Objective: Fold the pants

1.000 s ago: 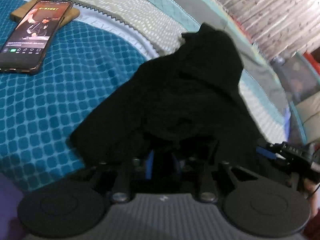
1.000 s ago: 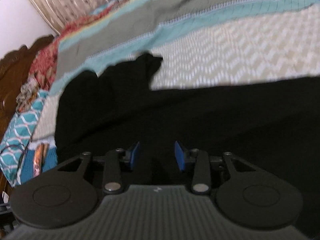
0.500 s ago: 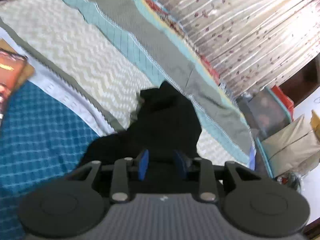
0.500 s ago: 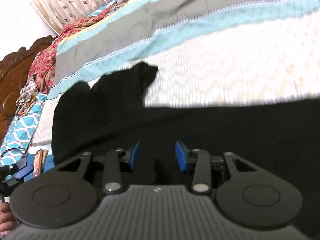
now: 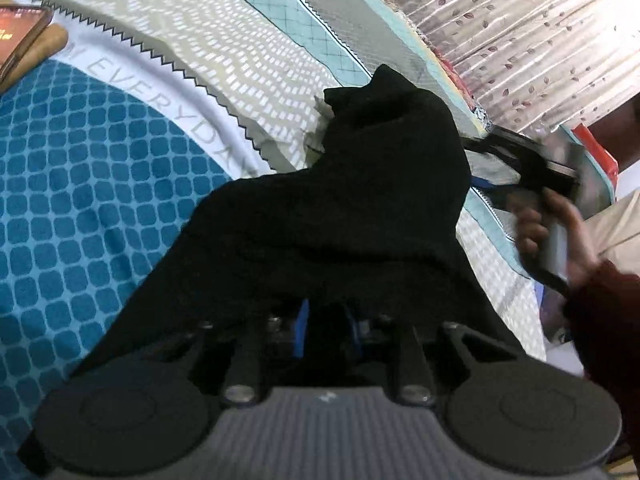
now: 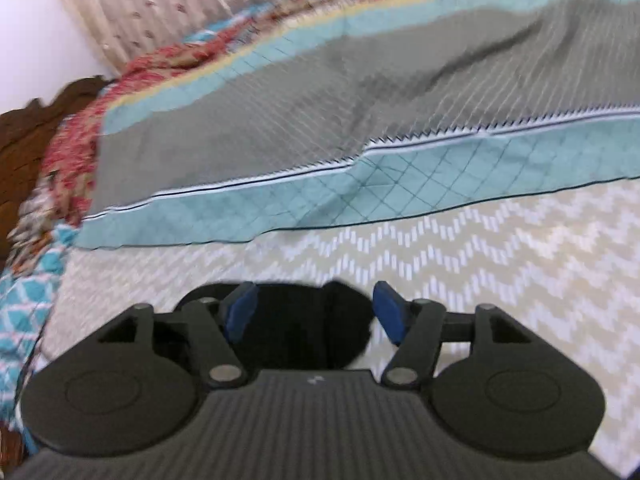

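Note:
The black pants (image 5: 340, 200) lie in a heap on the patterned bedspread (image 5: 100, 168), with one end rising to a peak toward the curtain. My left gripper (image 5: 326, 332) sits at the near edge of the heap. Its jaws are closing, with black cloth between the blue pads and draped over the fingertips. In the right wrist view my right gripper (image 6: 314, 314) has its jaws opening wide. Only a small patch of the pants (image 6: 304, 336) shows below them, and the pads do not touch it. The right gripper (image 5: 478, 160) shows blurred past the heap, held by a hand (image 5: 536, 224).
A phone (image 5: 20, 36) lies on a brown pad (image 5: 56, 40) at the far left of the bed. A flowered curtain (image 5: 520, 40) hangs behind the bed. A wooden headboard (image 6: 24, 140) and colourful pillows (image 6: 68, 152) stand at one end. A dark red sleeve (image 5: 600, 320) is close on the right.
My right gripper has opened wider and swung off the spread pants over bare bedspread. The left view has dropped back onto the heap, its pads closer together, and the right hand has come into sight.

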Tool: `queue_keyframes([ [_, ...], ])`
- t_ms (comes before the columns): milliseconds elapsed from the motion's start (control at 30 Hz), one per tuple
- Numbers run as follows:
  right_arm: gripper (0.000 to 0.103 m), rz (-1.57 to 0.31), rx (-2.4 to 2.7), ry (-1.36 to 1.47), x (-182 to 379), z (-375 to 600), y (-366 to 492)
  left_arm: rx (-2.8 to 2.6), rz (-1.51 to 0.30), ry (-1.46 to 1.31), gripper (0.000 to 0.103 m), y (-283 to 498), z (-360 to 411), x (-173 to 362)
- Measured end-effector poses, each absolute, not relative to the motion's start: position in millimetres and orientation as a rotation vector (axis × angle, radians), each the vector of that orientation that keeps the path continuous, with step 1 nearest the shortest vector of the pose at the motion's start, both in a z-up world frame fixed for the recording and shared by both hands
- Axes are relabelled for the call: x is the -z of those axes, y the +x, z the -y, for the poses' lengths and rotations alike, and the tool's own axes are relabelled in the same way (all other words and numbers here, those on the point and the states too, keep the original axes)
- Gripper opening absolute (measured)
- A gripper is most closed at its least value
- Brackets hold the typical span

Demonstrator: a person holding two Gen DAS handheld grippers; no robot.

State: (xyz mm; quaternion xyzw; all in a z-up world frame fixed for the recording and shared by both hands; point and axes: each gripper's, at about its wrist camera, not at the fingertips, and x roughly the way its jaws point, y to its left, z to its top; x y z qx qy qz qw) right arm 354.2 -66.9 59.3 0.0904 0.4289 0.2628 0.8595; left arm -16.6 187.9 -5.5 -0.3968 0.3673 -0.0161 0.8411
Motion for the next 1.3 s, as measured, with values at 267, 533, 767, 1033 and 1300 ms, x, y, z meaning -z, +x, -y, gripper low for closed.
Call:
queue_keyframes([
  [267, 0.038, -1.062, -0.578, 0.006, -4, 11, 382, 0.034, -0.779, -0.816, 0.018, -10, -187, 4],
  [533, 0.015, -0.809, -0.751, 0.256, -113, 71, 338, 0.018, -0.772, -0.822, 0.018, -12, -187, 2],
  [767, 0.016, -0.448, -0.814, 0.24, -174, 187, 226, 0.01, -0.767, -0.808, 0.018, -16, -185, 0],
  [1033, 0.024, -0.87, -0.543, 0.156, -59, 251, 143, 0.015, -0.694, -0.837, 0.027, -30, -205, -29],
  [1300, 0.039, -0.678, -0.514, 0.263, -97, 251, 160, -0.094, -0.608, -0.688, 0.052, 21, -233, -67],
])
